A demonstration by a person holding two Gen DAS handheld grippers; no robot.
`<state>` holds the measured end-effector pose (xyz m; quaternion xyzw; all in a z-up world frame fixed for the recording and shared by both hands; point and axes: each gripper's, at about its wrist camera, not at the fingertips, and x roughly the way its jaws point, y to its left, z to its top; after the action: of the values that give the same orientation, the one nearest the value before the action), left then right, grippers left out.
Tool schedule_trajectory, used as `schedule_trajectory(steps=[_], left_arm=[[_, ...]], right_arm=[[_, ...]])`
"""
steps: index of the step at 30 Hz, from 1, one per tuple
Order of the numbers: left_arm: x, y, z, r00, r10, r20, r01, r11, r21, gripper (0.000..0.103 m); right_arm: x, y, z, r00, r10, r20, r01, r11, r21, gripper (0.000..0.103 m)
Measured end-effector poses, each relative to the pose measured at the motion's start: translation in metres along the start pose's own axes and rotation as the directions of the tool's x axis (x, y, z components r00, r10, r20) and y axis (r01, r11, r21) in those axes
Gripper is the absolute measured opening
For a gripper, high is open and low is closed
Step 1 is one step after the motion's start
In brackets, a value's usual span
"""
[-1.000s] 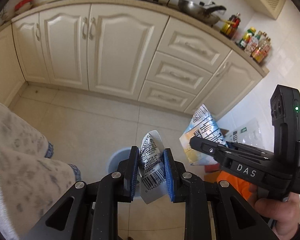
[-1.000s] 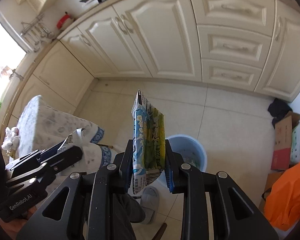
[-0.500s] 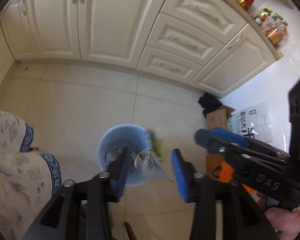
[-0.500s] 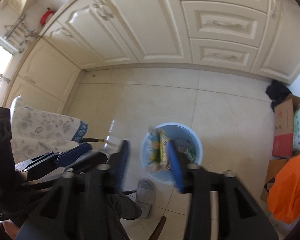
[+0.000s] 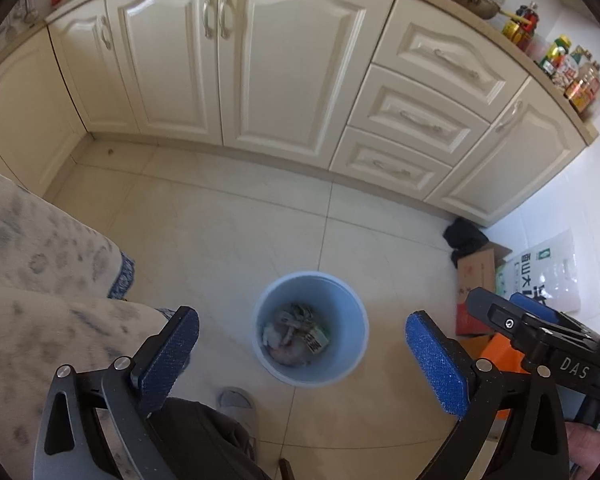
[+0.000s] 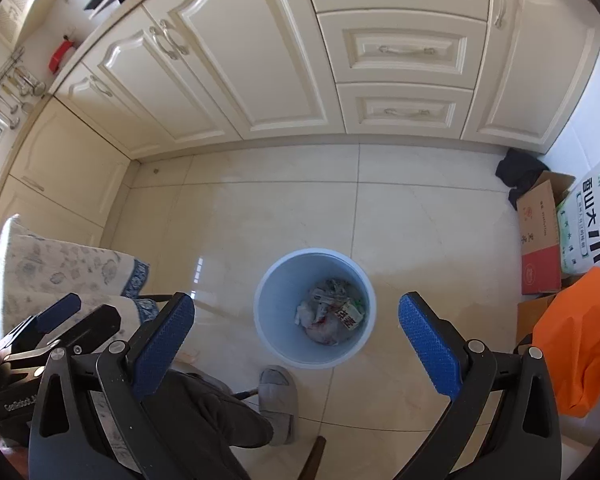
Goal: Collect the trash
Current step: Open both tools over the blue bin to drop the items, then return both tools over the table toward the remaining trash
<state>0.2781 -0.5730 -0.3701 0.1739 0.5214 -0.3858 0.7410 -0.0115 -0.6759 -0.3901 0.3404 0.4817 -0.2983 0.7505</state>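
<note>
A light blue waste bin [image 5: 342,294] [image 6: 274,280] stands on the tiled floor straight below both grippers. Crumpled wrappers [image 5: 296,330] [image 6: 332,312] lie at its bottom. My left gripper [image 5: 302,330] hangs above the bin, its jaws opening wide with nothing between the blue pads [image 5: 436,362]. My right gripper [image 6: 296,314] also hangs over the bin, its jaws opening wide and empty. The right gripper shows at the right edge of the left wrist view [image 5: 540,332], and the left gripper at the left edge of the right wrist view [image 6: 56,328].
Cream kitchen cabinets [image 5: 228,64] line the far side of the floor. A cardboard box [image 6: 540,236], a white rice sack [image 6: 596,224] and an orange bag [image 6: 580,340] stand at the right. A cloth-covered table [image 5: 32,264] is at the left. A person's slippered foot [image 6: 278,396] is near the bin.
Both grippers opened from shut. The barcode wrapper left the left gripper and the green-yellow packet left the right one; both dropped into the bin. Both views tilted further down toward the bin.
</note>
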Motion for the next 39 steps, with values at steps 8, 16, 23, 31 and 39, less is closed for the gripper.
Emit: schedule_trajectory(steps=[8, 16, 23, 31, 39], left_arm=[[-0.042, -0.010, -0.009, 0.994, 0.008, 0.107, -0.008, 1.000, 0.007, 0.102], [-0.160, 0.042, -0.080, 0.972, 0.027, 0.235, -0.025, 1.000, -0.013, 0.102], [-0.252, 0.073, -0.139, 0.929, 0.088, 0.359, -0.074, 0.996, -0.055, 0.102], [-0.332, 0.110, -0.206, 0.867, 0.183, 0.464, -0.136, 0.982, -0.135, 0.102], [-0.400, 0.151, -0.269, 0.811, 0.267, 0.520, -0.150, 0.955, -0.257, 0.102]], right_arm=[[-0.031, 0.027, 0.002, 0.999, 0.006, 0.052, -0.004, 0.999, -0.044, 0.103], [-0.068, 0.064, -0.001, 0.993, 0.029, 0.112, -0.018, 0.994, -0.103, 0.103], [-0.096, 0.116, -0.008, 0.984, 0.097, 0.151, -0.068, 0.980, -0.188, 0.103], [-0.121, 0.189, -0.024, 0.970, 0.183, 0.161, -0.123, 0.939, -0.322, 0.103], [-0.145, 0.254, -0.044, 0.950, 0.268, 0.162, -0.171, 0.877, -0.448, 0.103]])
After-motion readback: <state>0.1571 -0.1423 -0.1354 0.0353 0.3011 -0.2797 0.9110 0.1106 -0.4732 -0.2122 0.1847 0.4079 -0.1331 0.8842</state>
